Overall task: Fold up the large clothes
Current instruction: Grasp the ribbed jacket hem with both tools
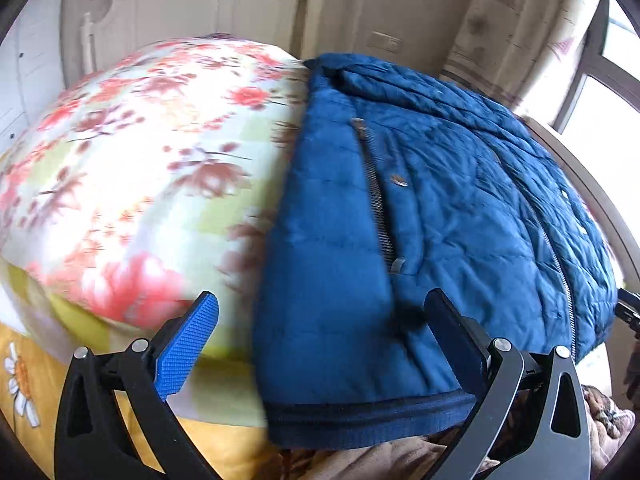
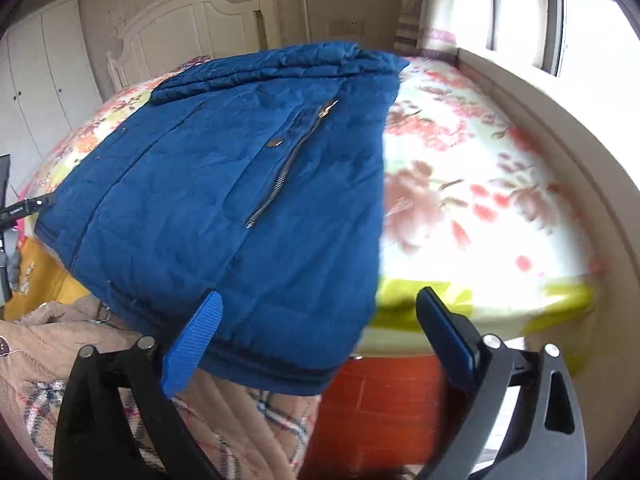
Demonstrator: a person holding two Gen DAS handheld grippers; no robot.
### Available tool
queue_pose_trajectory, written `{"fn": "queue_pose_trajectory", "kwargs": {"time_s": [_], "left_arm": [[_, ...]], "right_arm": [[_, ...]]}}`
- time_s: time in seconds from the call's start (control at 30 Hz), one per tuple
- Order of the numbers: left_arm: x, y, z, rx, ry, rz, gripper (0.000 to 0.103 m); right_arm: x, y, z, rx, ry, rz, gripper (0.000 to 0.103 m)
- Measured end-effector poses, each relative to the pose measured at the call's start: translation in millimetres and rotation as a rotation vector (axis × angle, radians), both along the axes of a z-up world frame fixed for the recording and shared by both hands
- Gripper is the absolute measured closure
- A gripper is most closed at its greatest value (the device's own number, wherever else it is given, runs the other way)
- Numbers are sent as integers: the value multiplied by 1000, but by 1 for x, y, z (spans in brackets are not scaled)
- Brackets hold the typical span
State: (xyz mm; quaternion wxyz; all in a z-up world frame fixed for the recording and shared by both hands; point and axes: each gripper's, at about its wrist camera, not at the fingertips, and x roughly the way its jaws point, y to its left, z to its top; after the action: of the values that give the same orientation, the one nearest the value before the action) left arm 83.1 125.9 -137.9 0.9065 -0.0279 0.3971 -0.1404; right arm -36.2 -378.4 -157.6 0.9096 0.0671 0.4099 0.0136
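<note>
A blue quilted jacket [image 1: 436, 216] lies flat on a bed with its hem hanging over the near edge; it also shows in the right wrist view [image 2: 224, 200]. Its sleeves look folded in and zippers face up. My left gripper [image 1: 324, 312] is open, just above the jacket's left hem corner, holding nothing. My right gripper [image 2: 320, 308] is open over the jacket's right hem corner, holding nothing. The right gripper's body shows at the far right edge of the left wrist view [image 1: 628, 312].
The bed has a floral sheet [image 1: 152, 152] and a white headboard [image 2: 192, 16]. A beige and plaid garment [image 2: 72, 344] lies below the hem. A yellow daisy-print cloth [image 1: 36, 384] hangs at the left. A window ledge [image 2: 532, 92] runs along the right.
</note>
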Motion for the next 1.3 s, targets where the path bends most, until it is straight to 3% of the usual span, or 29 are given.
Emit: {"fn": "queue_pose_trajectory", "kwargs": {"time_s": [0.07,0.13,0.23,0.27,0.33,0.5,0.7,0.87,0.9,0.93,1.0,1.03,1.07,1.13,1.3], "left_arm": [[-2,-17,-1,15,-13,-47,4],[-4,-27,-2,59,-26,-52,6],[-5,-26,1,30,-46,-54,25],[-3,-20,0,18,-42,-44,30],[-2,-13,0,-9,-36,-38,30],[-6,-14,0,43,-20,-57,21],[-16,-12,-2,45,-36,-65,13],[-5,-21,-4,91,-39,-65,5],[-5,-21,-4,88,-37,-65,8],[-6,-20,-4,76,-39,-66,13],[-12,-19,1,45,-49,-82,50],[-17,-17,6,49,-63,-74,60],[-20,-14,11,57,-81,-56,80],[-23,-9,17,38,-94,-48,82],[-13,-9,8,64,-66,-39,80]], "right_arm": [[1,12,-1,-39,-18,33,15],[1,20,1,-64,-41,43,36],[3,16,2,-29,-62,36,43],[0,15,2,-20,-69,37,43],[-1,14,2,-24,-78,39,43],[-15,14,2,-51,-52,52,39],[-30,-4,-23,170,-8,24,38],[-18,-7,-37,244,5,7,40],[-19,-5,-37,232,2,12,50],[-20,-3,-36,217,2,19,66],[-28,2,-27,176,-28,48,89],[-34,6,-20,154,-64,73,93],[-41,14,-10,113,-107,93,93],[-42,22,5,64,-155,107,94],[-31,14,3,124,-152,89,88]]}}
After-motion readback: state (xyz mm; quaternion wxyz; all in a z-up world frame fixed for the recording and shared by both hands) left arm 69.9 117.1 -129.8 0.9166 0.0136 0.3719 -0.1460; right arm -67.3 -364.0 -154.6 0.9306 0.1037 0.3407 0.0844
